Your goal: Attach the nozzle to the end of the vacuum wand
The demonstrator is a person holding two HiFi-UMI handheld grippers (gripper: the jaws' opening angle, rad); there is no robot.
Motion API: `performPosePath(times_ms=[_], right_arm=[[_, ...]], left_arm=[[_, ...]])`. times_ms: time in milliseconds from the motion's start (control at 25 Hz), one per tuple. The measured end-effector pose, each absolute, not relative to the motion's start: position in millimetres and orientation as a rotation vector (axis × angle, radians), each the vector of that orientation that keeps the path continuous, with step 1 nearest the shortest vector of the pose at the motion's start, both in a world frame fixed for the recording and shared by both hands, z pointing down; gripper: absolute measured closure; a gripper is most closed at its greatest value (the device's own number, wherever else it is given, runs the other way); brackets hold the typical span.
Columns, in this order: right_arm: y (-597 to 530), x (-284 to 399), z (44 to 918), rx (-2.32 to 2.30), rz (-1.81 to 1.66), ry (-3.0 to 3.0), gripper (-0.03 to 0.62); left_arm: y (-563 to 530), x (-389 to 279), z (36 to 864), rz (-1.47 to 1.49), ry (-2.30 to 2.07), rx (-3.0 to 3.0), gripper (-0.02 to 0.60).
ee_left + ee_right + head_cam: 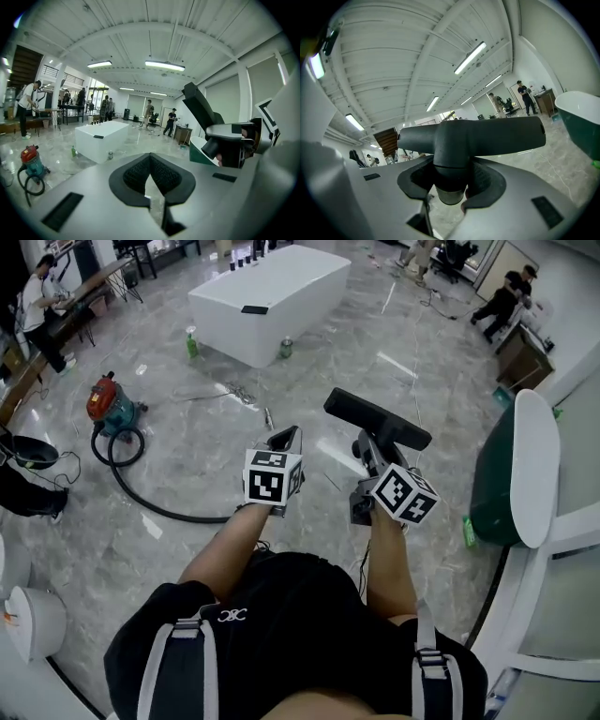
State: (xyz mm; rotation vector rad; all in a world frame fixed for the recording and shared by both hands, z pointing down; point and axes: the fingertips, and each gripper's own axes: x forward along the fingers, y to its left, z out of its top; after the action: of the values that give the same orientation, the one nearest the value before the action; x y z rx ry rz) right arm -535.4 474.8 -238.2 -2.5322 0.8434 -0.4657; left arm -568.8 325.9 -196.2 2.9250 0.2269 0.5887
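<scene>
My right claw (447, 187) gripped the nozzle (376, 417) by its neck; my left claw (151, 176) was shut, empty. The vacuum (110, 405) sat well apart on the floor. Carried that far, the wide head could twist loose.

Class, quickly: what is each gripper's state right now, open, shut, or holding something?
Left gripper: shut, empty.
Right gripper: shut on the nozzle.
</scene>
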Motion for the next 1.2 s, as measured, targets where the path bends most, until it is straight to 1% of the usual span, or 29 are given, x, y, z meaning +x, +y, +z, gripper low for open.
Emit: performPosePath(times_ms=[200, 520, 720, 920, 1200], right_arm=[[459, -487, -229, -2.541, -0.469, 0.816, 0.408], [450, -428, -206, -2.545, -0.493, 0.775, 0.408], [443, -372, -200, -2.524, -0.491, 0.811, 0.408], [441, -292, -197, -2.502, -0.474, 0.862, 0.408], [455, -152, -208, -2.487, -0.459, 0.914, 0.408]], left_arm=[[306, -518, -190, 0.61, 0.236, 2.935, 0.574], [295, -459, -174, 0.653, 0.254, 2.931, 0.574], [291, -407, -170, 0.65, 0.23, 2.944, 0.574], [292, -334, -162, 0.657, 0.198, 2.921, 0.574], [303, -201, -177, 0.634, 0.142, 2.937, 0.574]])
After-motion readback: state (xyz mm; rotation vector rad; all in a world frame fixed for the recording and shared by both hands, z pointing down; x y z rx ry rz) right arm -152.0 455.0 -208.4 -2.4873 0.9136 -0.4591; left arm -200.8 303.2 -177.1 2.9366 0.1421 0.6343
